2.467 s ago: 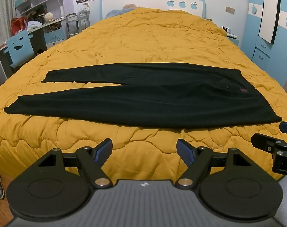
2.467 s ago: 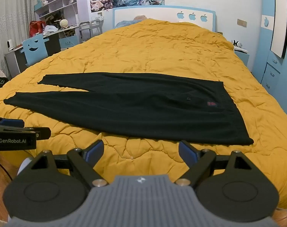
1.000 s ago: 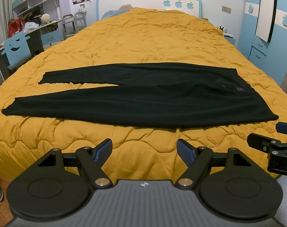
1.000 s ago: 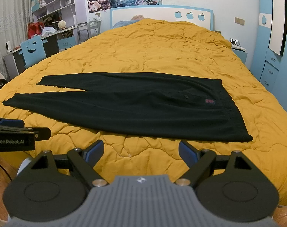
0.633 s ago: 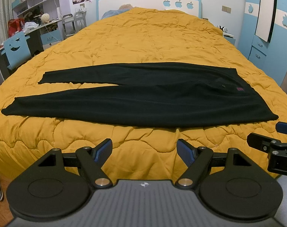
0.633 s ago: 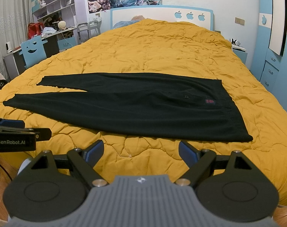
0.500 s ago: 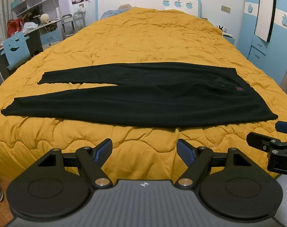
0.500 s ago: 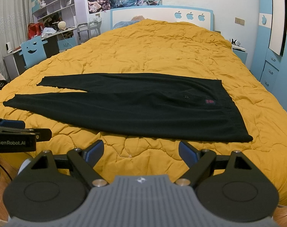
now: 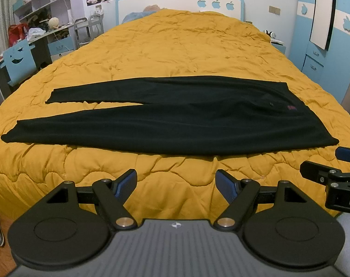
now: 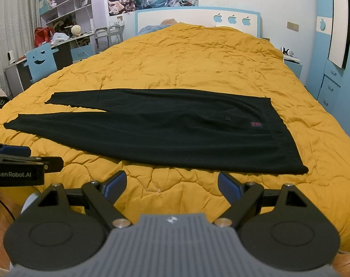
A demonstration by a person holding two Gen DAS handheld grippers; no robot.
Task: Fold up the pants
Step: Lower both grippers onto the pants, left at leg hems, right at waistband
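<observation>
Yellow quilt [image 9: 175, 46] unchanged: black pants [image 9: 175, 120] lie flat (unfolded), left gripper [image 9: 176, 182] and right gripper [image 10: 172, 182] still poised wide, empty.

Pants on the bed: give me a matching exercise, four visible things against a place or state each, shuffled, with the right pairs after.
Things:
1. pants
2. left gripper
3. red label
4. quilt

Places or states:
A. open, holding nothing
B. orange, covering the bed
C. lying flat, both legs pointing left
D. near the waistband end of the pants

Pairs: 1-C, 2-A, 3-D, 4-B
</observation>
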